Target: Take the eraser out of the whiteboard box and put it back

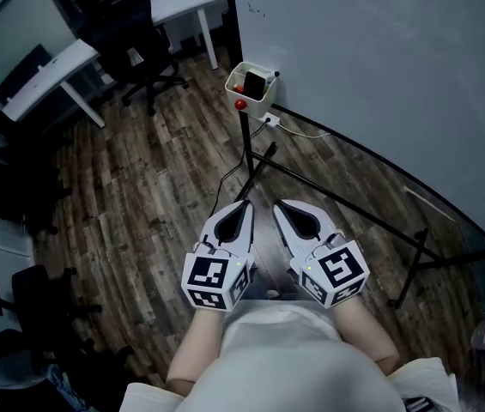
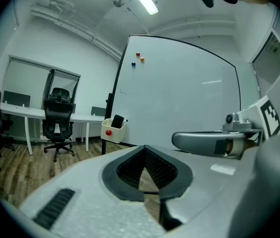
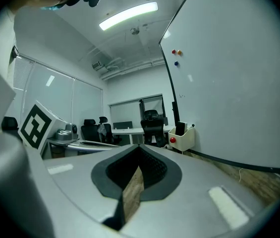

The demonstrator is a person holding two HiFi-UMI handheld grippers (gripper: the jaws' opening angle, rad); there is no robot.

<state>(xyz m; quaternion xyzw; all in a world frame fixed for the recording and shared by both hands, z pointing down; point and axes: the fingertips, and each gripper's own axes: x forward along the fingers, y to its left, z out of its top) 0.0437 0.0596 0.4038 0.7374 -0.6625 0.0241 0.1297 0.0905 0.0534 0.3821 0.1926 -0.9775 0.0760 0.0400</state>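
Note:
The cream whiteboard box [image 1: 251,90] hangs on the board's left edge, well ahead of both grippers. A black eraser [image 1: 254,82] stands upright inside it, and a red magnet [image 1: 239,104] sticks to its front. My left gripper [image 1: 245,204] and right gripper [image 1: 280,204] are held side by side over the wooden floor, both shut and empty, pointing toward the box. In the left gripper view the box [image 2: 113,132] and eraser [image 2: 117,121] lie far beyond the jaws [image 2: 144,148]. In the right gripper view the box [image 3: 182,139] and eraser [image 3: 180,128] sit right of the jaws [image 3: 140,148].
The whiteboard [image 1: 379,58] fills the right side, and its black stand legs [image 1: 345,204] run across the floor. A white cable [image 1: 298,131] lies by the base. Black office chairs [image 1: 143,54] and white desks [image 1: 49,75] stand at the back left. Coloured magnets [image 2: 139,58] sit high on the board.

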